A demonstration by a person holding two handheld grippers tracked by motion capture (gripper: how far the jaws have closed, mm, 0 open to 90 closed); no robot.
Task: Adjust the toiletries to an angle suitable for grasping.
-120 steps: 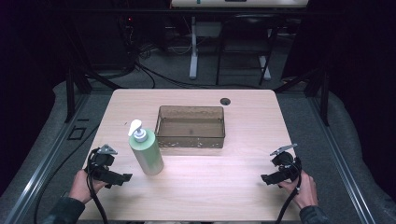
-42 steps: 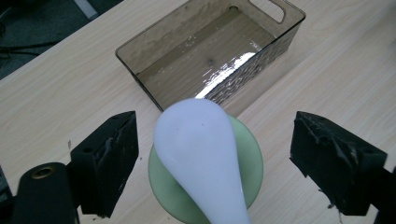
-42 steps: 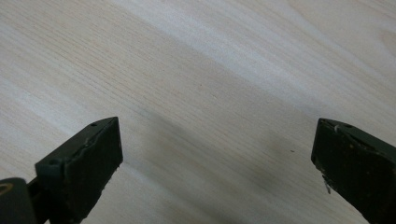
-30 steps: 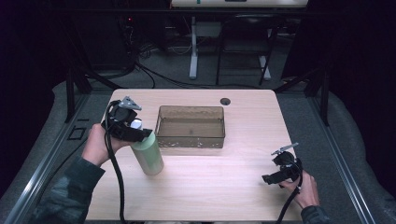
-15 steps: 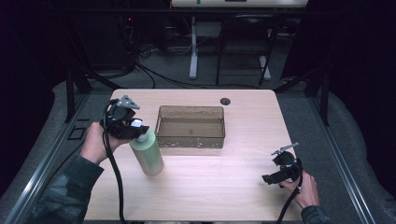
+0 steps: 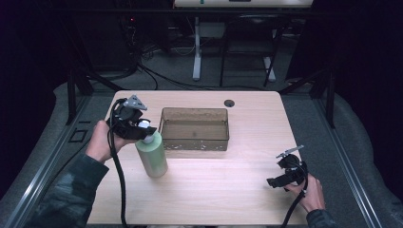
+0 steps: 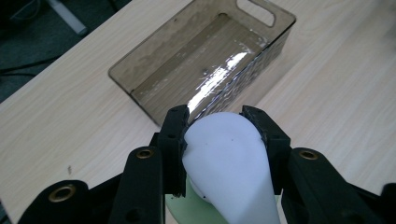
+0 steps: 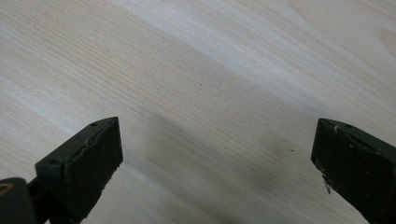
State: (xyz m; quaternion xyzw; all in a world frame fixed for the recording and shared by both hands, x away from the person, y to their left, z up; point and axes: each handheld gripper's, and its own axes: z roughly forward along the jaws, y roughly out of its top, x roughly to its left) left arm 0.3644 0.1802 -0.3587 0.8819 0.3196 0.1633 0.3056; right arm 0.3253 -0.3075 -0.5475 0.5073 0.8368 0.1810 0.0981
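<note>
Bottle (image 6: 152,156) beside bin (image 6: 194,142) wall, left tool (image 6: 142,129) clamping pump head (image 7: 229,154)

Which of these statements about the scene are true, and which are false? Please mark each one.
1. The left gripper is shut on the pump head of the green bottle. True.
2. The bottle lies inside the bin. False: it stands upright on the table, left of the bin.
3. The right gripper is open, with bare table between its jaws. True.
4. The bin holds several things. False: nothing shows inside it.
5. The right gripper touches the bin. False: it is apart from it, near the table's front right corner.
</note>
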